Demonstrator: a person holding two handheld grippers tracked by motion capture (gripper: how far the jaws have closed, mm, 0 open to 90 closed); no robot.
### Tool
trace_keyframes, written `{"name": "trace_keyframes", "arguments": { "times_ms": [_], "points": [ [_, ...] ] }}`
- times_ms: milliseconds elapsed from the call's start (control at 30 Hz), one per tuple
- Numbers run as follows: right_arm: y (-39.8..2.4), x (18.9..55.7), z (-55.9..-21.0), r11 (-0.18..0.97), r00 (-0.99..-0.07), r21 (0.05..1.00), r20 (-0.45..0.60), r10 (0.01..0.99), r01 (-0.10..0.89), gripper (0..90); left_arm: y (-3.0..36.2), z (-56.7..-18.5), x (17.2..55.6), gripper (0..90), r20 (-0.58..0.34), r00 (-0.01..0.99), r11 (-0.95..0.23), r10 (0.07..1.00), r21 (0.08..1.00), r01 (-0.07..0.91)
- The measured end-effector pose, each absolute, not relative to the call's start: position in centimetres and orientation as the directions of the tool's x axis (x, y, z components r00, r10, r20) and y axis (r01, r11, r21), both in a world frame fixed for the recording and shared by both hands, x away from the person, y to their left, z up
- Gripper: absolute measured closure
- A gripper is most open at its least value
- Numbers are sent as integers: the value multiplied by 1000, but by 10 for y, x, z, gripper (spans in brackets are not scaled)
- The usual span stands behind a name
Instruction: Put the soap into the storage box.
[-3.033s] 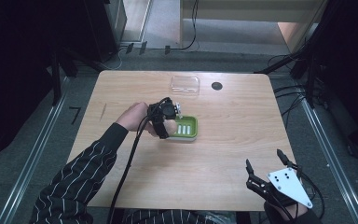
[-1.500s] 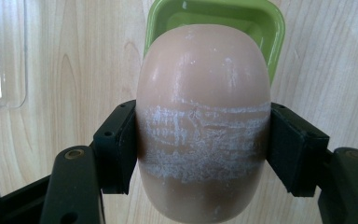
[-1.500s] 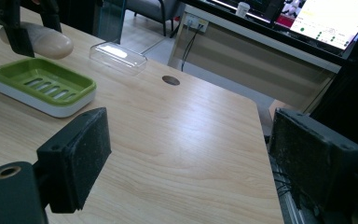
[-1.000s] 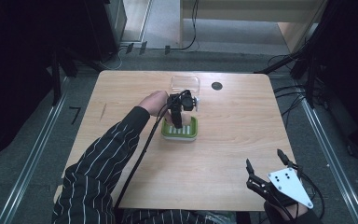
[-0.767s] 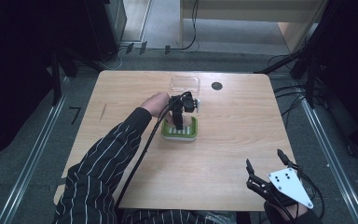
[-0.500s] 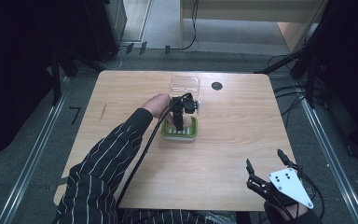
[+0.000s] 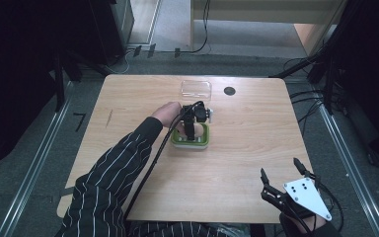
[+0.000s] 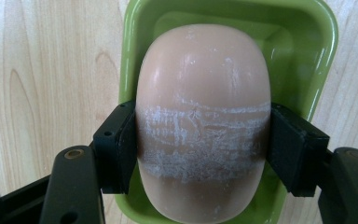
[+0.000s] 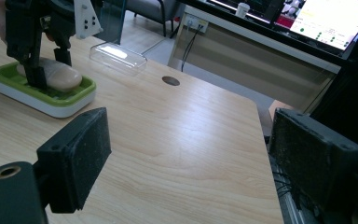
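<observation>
A beige oval soap bar [image 8: 203,84] lies in a green soap dish [image 8: 127,70] with a white base near the table's middle. My left gripper [image 8: 200,147] points down over the dish, shut on the soap, its pads pressing the bar's two long sides. From above, the left gripper [image 7: 193,127] covers most of the dish [image 7: 203,143]. From the side, the soap [image 9: 58,74] rests low in the dish [image 9: 51,101]. My right gripper [image 7: 280,169] hangs at the table's near right corner, open with nothing between its pads [image 9: 81,158].
A clear plastic lid [image 7: 196,88] lies at the far edge behind the dish. Beside it sits a round black cable hole [image 7: 229,91]. Bare wood spreads between the dish and the right gripper. A cable trails from the left gripper along the striped sleeve.
The left gripper carried the soap from the dish's left side to above it, then sank a little, bringing the bar down into the dish. The right gripper has stayed put.
</observation>
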State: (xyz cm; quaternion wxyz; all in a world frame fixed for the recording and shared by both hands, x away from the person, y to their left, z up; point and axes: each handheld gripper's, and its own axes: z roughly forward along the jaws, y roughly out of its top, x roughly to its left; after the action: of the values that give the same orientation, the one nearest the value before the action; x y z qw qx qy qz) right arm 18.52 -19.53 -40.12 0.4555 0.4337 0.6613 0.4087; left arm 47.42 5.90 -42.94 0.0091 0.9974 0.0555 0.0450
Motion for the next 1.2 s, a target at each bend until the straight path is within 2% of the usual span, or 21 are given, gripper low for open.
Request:
{"name": "trace_keyframes", "arguments": {
  "times_ms": [367, 1200],
  "points": [
    [-195, 185, -401, 287, -208, 936, -245, 947, 203, 134, 59, -435, 475, 333, 89, 986, -990, 139, 29, 137],
    [-195, 185, -401, 288, -208, 936, -246, 947, 203, 134, 59, -436, 476, 319, 85, 990, -993, 117, 15, 116]
  ]
}}
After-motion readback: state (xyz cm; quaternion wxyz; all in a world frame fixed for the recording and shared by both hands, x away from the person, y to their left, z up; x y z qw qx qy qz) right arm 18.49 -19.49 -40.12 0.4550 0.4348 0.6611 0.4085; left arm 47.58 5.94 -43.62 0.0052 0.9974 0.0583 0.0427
